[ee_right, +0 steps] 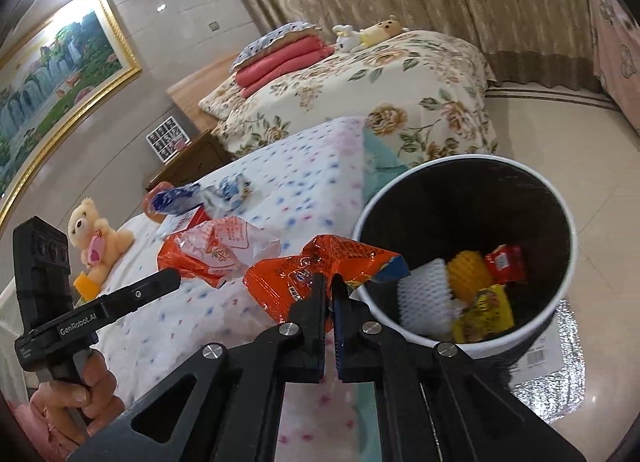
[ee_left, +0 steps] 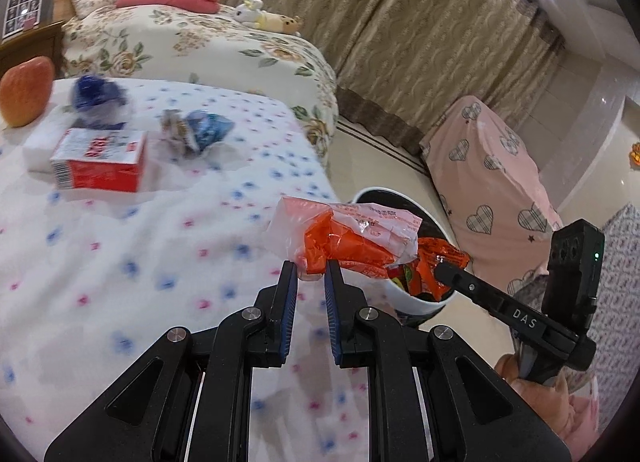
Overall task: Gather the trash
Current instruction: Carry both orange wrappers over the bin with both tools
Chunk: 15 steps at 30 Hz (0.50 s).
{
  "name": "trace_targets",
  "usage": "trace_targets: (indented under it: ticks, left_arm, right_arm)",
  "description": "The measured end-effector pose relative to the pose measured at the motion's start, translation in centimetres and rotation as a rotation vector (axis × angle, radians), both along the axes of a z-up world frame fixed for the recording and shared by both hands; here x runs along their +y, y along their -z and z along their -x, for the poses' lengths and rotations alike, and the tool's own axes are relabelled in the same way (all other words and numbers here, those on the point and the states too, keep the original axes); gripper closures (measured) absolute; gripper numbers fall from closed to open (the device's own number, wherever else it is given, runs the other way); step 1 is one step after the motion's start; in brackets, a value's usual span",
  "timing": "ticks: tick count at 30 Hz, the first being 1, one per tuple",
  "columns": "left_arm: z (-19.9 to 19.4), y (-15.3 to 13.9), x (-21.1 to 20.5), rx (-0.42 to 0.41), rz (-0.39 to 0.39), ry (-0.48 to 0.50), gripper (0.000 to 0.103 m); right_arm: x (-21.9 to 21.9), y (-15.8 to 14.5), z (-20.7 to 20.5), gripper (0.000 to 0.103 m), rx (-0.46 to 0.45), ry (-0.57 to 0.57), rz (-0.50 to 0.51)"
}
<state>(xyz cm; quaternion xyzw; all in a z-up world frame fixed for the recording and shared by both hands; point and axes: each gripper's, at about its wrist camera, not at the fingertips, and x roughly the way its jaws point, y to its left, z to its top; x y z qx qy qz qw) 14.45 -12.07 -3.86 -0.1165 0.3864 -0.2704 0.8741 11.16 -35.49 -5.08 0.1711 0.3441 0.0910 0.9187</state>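
A bed with a dotted white cover (ee_left: 120, 262) fills the left and centre of the left wrist view, and a second bed under a floral spread (ee_left: 200, 45) is seen behind it toward the upper left. A white bin with a black inside (ee_right: 556, 302) stands on the floor at the dotted bed's edge, in the right half of the right wrist view; foam fruit netting and yellow and red wrappers lie in its bottom.

The left gripper (ee_left: 311, 268) is seen at lower centre of its own view, its fingers clamped on an orange-and-clear plastic bag (ee_left: 344, 236), which is held above the bed's edge just left of the bin. The right gripper (ee_right: 328, 282) is seen at lower centre of its view, its fingers pressed together on an orange snack wrapper (ee_right: 304, 274), held just beside the bin's near rim.

On the cover, in the upper left of the left wrist view, a red-and-white carton (ee_left: 100, 159) lies, with a crumpled blue wrapper (ee_left: 200, 131) to its right and another blue wrapper (ee_left: 94, 95) behind it. An apple (ee_left: 26, 89) is seen at the far left edge. A small teddy bear (ee_right: 98, 240) sits at the left of the right wrist view.
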Motion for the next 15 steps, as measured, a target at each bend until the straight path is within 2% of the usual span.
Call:
trace_targets:
  ticks: [15]
  left_arm:
    - [-1.4,-0.1,-6.7,-0.005,-0.061,0.09,0.09]
  right_arm:
    - [-5.4,0.7,0.1,0.1,0.01,0.094,-0.02]
